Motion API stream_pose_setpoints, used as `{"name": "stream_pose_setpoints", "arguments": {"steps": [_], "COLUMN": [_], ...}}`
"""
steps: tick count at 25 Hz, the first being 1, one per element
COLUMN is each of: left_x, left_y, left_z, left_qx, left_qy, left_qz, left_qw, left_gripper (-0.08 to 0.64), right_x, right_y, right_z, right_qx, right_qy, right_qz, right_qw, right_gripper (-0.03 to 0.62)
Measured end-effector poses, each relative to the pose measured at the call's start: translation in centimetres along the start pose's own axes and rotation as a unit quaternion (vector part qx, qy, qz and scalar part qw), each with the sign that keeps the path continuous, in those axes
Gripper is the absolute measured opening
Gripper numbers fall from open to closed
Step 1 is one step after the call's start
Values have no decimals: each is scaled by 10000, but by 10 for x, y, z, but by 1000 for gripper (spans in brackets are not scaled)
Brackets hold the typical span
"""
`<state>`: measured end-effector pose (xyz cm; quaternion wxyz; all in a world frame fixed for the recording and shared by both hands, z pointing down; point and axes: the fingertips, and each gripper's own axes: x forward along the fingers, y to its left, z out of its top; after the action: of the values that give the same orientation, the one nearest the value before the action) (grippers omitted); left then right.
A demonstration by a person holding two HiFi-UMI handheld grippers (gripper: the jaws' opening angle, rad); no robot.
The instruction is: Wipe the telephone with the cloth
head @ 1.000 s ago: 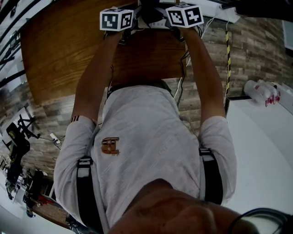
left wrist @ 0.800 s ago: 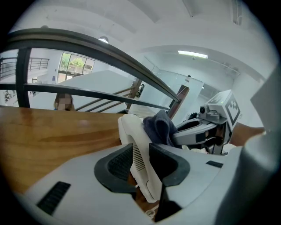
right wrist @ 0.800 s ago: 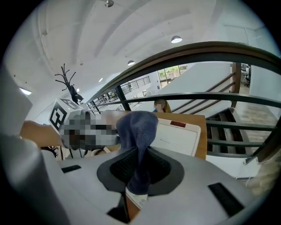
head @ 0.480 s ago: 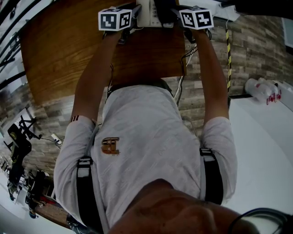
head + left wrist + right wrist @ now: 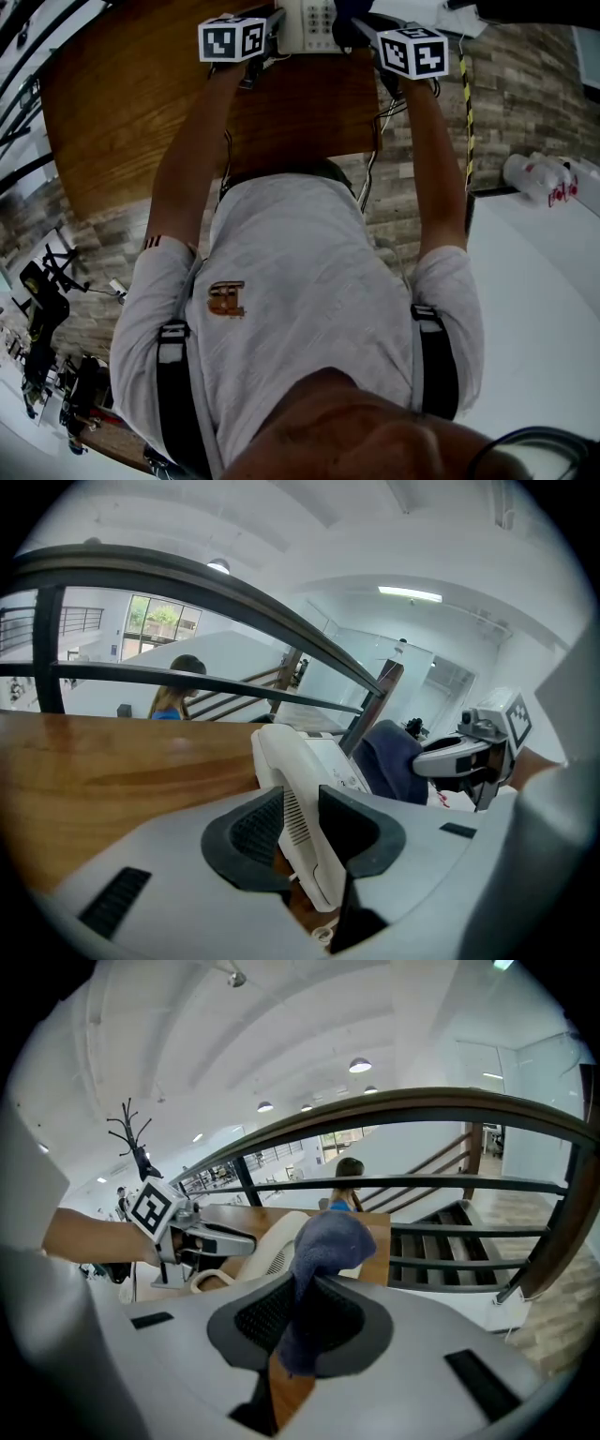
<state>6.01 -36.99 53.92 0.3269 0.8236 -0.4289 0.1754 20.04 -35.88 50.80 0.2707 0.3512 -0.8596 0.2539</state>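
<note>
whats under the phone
The wooden table: brown wood shows just below the phone, whose handset the left claw grips. Whether anything lies beneath the base cannot be seen, because the phone and the claw cover it.

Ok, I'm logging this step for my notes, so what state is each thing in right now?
Left tool: shut on the handset.
Handset: clamped between the jaws; can't tell if it is off its cradle.
Right tool: shut on the cloth.
Cloth: bunched, top sticking up past the jaws.
Telephone: keypad up, on the wooden table.
</note>
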Motion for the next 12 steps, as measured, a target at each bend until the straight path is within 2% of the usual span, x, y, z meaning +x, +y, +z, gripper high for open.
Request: {"name": "stream_pose_setpoints", "arguments": {"steps": [6, 12], "left_x": [1, 3], "left_y": [-2, -3], "left_z": [0, 1], "left_qx": [-2, -3], "left_qy": [7, 15], "left_qz": [-24, -22], "left_qw": [10000, 10000], "left_gripper": [129, 129], "right_x": [8, 32], "right_y": [59, 90], "right_z": [7, 2], "right_qx": [105, 136], "right_qy": [-178, -42], "right_qz": [628, 918], "right_qw": [9978, 9957], "right_gripper": [72, 72]}}
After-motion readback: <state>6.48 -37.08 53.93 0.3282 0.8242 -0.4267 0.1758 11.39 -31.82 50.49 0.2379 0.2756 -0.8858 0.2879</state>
